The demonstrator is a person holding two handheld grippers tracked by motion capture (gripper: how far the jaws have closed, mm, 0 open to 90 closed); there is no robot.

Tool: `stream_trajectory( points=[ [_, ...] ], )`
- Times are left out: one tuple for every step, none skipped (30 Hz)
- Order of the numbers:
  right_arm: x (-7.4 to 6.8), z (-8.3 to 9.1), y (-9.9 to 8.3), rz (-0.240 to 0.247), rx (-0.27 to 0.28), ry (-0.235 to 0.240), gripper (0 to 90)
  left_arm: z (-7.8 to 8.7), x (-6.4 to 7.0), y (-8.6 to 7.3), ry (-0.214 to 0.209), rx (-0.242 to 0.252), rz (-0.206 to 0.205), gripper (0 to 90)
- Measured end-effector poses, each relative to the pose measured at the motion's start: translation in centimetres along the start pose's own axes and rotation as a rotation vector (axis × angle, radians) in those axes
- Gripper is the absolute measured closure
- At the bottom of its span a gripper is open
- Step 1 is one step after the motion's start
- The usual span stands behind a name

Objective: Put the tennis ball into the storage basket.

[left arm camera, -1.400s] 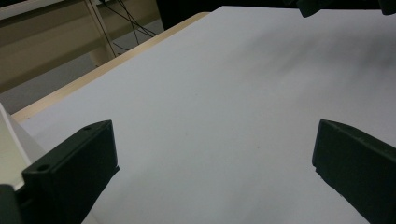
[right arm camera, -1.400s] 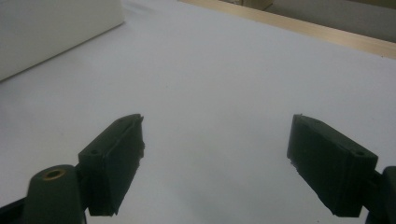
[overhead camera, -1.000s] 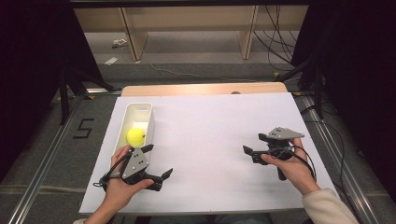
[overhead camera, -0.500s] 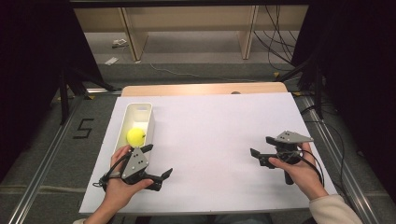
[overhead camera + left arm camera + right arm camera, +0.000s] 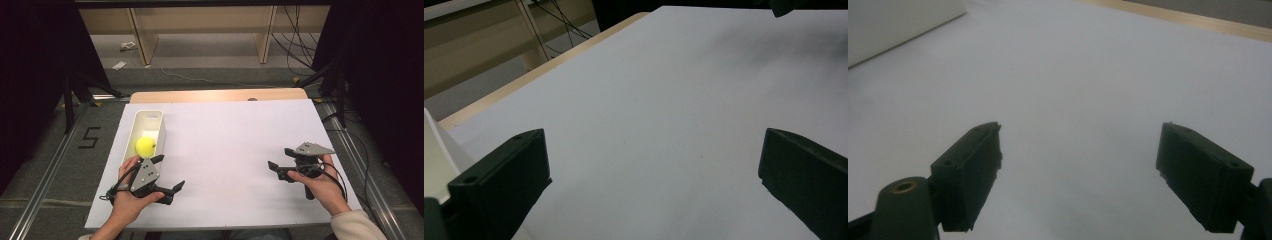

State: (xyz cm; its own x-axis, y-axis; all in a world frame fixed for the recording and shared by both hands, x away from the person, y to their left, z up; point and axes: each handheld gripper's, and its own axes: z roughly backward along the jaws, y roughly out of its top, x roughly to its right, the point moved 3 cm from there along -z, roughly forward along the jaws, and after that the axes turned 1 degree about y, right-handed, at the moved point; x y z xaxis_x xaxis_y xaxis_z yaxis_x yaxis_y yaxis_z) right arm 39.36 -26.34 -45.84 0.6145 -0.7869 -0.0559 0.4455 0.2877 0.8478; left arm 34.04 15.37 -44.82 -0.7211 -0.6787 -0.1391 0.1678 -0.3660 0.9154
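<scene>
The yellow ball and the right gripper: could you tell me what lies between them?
Bare white table surface separates the yellow ball from the right gripper, as the high view shows.

A white sheet (image 5: 235, 150) covers most of the wooden table (image 5: 215, 95). Past the table, pale shelving legs (image 5: 142, 37) stand on the grey floor, with black cables (image 5: 295, 30) trailing nearby. A taped "5" (image 5: 90, 137) marks the floor on the left.

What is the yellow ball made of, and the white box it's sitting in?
The yellow ball looks like soft foam or rubber: a matte, even colour with no shine, though that is only a guess. The white box looks like hard plastic, with smooth thin walls and rounded corners.
</scene>
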Motion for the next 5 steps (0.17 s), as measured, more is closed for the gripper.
stream_trajectory(
  points=[
    [-0.01, 0.01, 0.02, 0.001, 0.002, 0.000, 18.8, 0.01, 0.00, 0.01, 0.000, 0.001, -0.001, 0.0],
    [-0.03, 0.01, 0.01, 0.002, 0.002, 0.001, 18.8, 0.02, -0.05, 0.03, 0.003, 0.001, -0.007, 0.0],
    [-0.04, 0.00, 0.01, 0.003, 0.003, 0.002, 18.8, 0.03, -0.07, 0.04, 0.002, 0.001, -0.006, 0.0],
    [-0.05, -0.02, 0.01, 0.002, 0.002, 0.003, 18.8, 0.03, -0.07, 0.06, 0.002, 0.003, -0.005, 0.0],
    [-0.06, -0.06, 0.00, 0.004, 0.004, 0.004, 18.7, 0.04, -0.09, 0.08, 0.001, 0.003, -0.003, 0.0]
  ],
)
